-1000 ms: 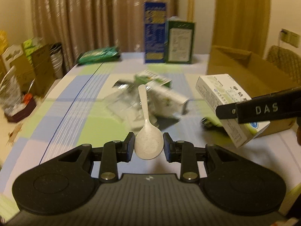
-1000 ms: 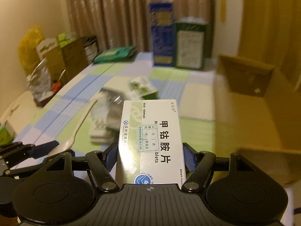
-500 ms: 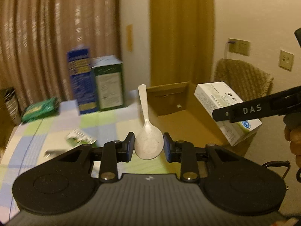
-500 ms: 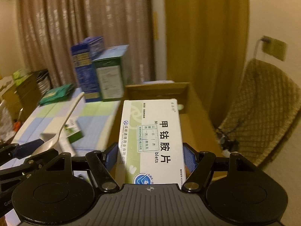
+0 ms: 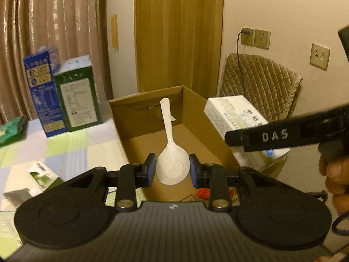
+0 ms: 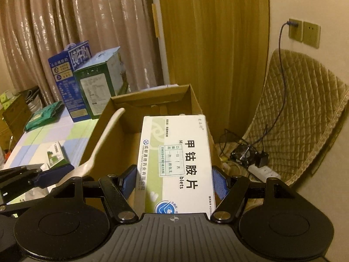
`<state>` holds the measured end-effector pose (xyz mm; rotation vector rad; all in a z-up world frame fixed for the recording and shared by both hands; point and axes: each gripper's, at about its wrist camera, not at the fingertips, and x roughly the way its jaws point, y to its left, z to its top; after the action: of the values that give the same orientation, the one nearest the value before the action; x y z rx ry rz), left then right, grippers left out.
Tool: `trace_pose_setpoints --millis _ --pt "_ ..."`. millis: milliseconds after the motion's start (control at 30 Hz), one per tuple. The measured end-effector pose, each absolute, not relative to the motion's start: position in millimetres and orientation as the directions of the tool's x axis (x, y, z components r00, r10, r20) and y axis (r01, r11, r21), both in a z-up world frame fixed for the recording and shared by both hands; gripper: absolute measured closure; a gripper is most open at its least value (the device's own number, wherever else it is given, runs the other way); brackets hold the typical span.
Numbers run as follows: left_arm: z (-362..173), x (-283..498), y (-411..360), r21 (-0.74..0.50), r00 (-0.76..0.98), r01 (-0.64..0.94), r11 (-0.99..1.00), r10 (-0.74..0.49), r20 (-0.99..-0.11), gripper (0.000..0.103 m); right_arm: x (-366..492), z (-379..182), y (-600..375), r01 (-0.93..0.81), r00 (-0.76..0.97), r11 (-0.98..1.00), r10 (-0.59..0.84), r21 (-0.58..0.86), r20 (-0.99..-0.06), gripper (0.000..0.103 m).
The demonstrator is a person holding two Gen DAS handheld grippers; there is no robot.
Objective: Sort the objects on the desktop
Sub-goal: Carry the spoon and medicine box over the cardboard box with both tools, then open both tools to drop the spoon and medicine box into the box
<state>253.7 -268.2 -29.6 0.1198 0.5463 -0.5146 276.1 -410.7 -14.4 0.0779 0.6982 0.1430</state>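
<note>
The left gripper is pinching the bowl of a white plastic spoon, whose handle is pointing away along the jaws, over the open cardboard box at the table's right end. The right gripper is clamping a white and green medicine box by its long sides, its long axis also running away, just right of the spoon. Both loads are hanging above the carton's near half; release looks to be the next step.

"DAS" marks the right hand-held gripper; medicine box reads "甲钴胺片".
</note>
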Motion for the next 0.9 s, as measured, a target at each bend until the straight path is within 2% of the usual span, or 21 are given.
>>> trace_pose_setpoints --millis 400,467,533,700,767,833,900 --pt "-38 257 -230 -0.042 0.727 0.489 0.872 -0.433 -0.532 0.076 288 -29 -404 -0.107 0.743 0.983 0.179 0.149 -0.645 0.035" --pt "-34 253 -220 -0.039 0.736 0.482 0.875 -0.428 -0.524 0.076 288 -26 -405 -0.11 0.751 0.977 0.203 0.183 -0.628 0.033" --pt "-30 250 -213 -0.027 0.748 0.474 0.88 -0.418 -0.516 0.076 285 -20 -406 -0.102 0.77 0.975 0.204 0.198 -0.605 0.023" --pt "-24 239 -188 -0.004 0.762 0.466 0.885 -0.403 -0.507 0.075 270 -2 -402 -0.108 0.794 0.977 0.196 0.183 -0.576 0.022" --pt "-23 233 -175 0.003 0.768 0.455 0.891 -0.39 -0.508 0.074 262 6 -399 -0.115 0.798 0.977 0.199 0.18 -0.569 0.022" --pt "-22 227 -161 0.006 0.773 0.437 0.899 -0.373 -0.513 0.066 252 15 -394 -0.126 0.806 0.976 0.204 0.175 -0.556 0.021" --pt "-22 221 -145 0.008 0.78 0.417 0.909 -0.354 -0.516 0.064 245 23 -386 -0.141 0.812 0.974 0.217 0.178 -0.542 0.021"
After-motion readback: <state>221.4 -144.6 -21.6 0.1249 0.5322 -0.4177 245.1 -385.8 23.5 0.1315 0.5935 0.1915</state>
